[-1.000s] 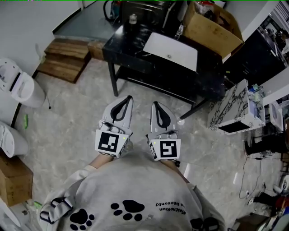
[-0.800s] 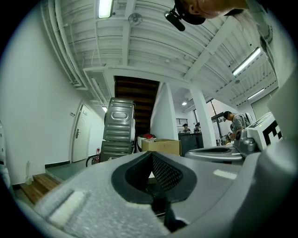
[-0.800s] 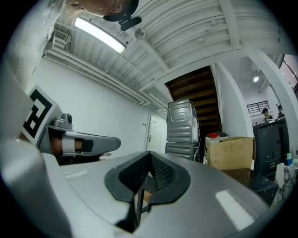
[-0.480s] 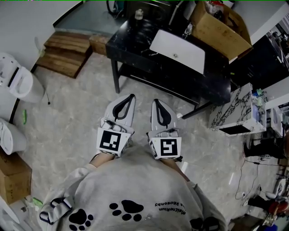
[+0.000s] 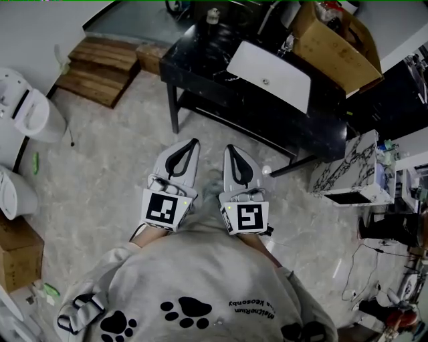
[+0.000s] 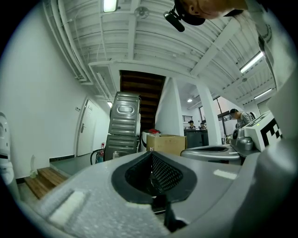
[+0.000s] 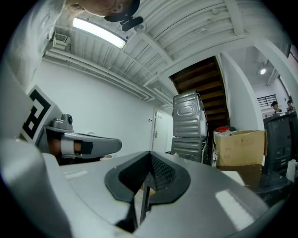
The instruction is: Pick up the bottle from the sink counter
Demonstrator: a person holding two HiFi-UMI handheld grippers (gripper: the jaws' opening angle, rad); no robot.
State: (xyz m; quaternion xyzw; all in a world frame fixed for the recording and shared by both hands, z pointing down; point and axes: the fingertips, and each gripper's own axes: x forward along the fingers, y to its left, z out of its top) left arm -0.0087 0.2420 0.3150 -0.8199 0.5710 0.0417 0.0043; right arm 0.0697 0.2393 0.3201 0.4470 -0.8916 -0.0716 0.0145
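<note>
A small bottle (image 5: 213,15) with a pale cap stands on the far left corner of the black sink counter (image 5: 200,67), left of the white basin (image 5: 269,75). Both grippers are held side by side in front of the person, pointing level toward the counter and well short of it. My left gripper (image 5: 194,141) is shut with nothing in it, and its closed jaws (image 6: 151,152) fill the lower half of the left gripper view. My right gripper (image 5: 227,147) is also shut and empty (image 7: 150,152). The bottle is far beyond both.
A cardboard box (image 5: 334,43) sits at the counter's right end. Wooden steps (image 5: 97,77) lie on the floor to its left, and white toilets (image 5: 30,120) stand further left. A marble-patterned cabinet (image 5: 351,167) is at the right. Pale stone floor (image 5: 100,180) lies between me and the counter.
The counter and bottle have slid up and to the right in the head view. Both grippers stay side by side, shut, in front of the person.
</note>
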